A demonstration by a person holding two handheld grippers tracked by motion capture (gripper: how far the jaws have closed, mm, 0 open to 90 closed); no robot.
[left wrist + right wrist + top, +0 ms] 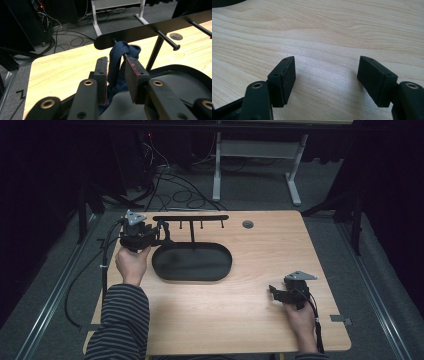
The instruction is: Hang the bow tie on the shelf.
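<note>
Striped grey-and-black sleeve [120, 320], black two-jaw left gripper [117, 75] with brass-ringed screws, grey three-cornered plate, trailing black cable

- High view: from above the near edge, looking forward and down over the whole worktop [240, 310].
- Left gripper view: close, facing the rack [140, 31], which the high view shares.
- Right gripper view: very close, facing down on bare worktop.

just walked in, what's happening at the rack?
A person's left gripper is at the black peg rack, where a dark blue cloth is looped over the end peg. The cloth runs between the jaws, which stand slightly apart from it. The right gripper rests open over the wooden table, holding nothing.
</note>
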